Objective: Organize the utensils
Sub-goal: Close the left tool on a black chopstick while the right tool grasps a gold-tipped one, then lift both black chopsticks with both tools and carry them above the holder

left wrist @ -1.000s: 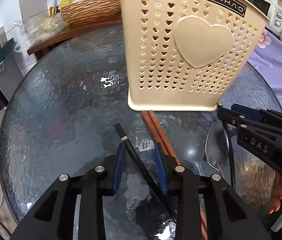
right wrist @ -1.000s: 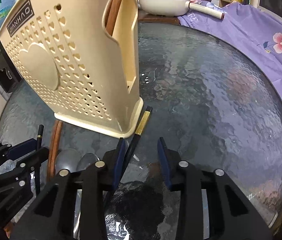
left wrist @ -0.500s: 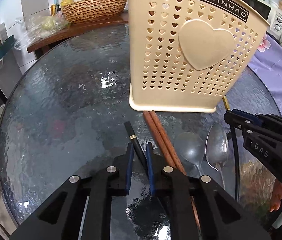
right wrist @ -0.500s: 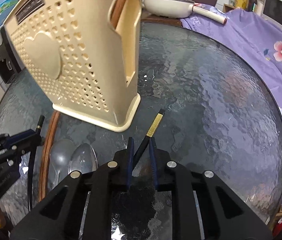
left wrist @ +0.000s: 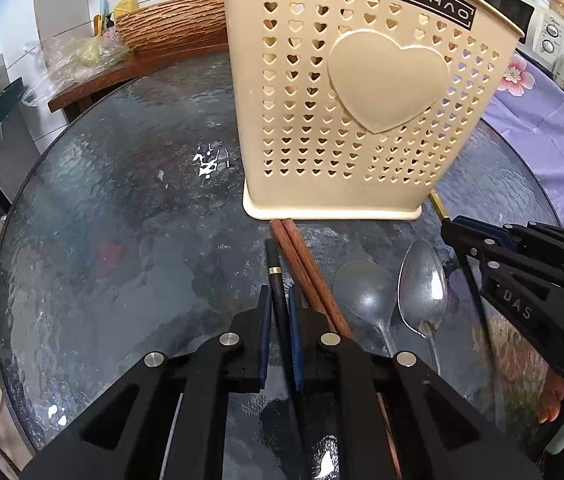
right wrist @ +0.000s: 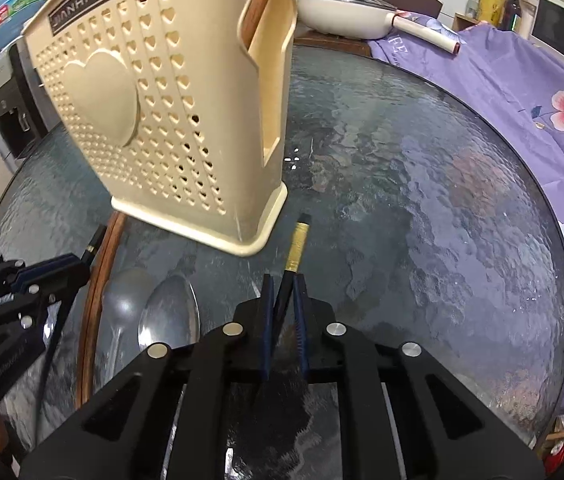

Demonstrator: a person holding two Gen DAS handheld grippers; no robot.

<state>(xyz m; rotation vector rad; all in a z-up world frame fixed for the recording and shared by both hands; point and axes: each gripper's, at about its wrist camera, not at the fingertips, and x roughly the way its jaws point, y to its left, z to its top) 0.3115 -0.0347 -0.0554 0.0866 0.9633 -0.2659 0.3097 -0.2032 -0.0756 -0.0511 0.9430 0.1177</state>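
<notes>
left wrist: left gripper jaws clamped on black chopstick, long axis running straight ahead, tip toward utensil holder; wooden chopsticks and two spoons right of jaws, unsorted | right wrist: right gripper jaws clamped on gold-banded chopstick, pointing ahead beside holder base; neither yet in holder.

utensil holder: "JIANHAO" label | right tongs: "DAS"

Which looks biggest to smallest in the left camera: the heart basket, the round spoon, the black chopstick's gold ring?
1. heart basket
2. round spoon, though it lies nearer the camera
3. gold ring
</notes>
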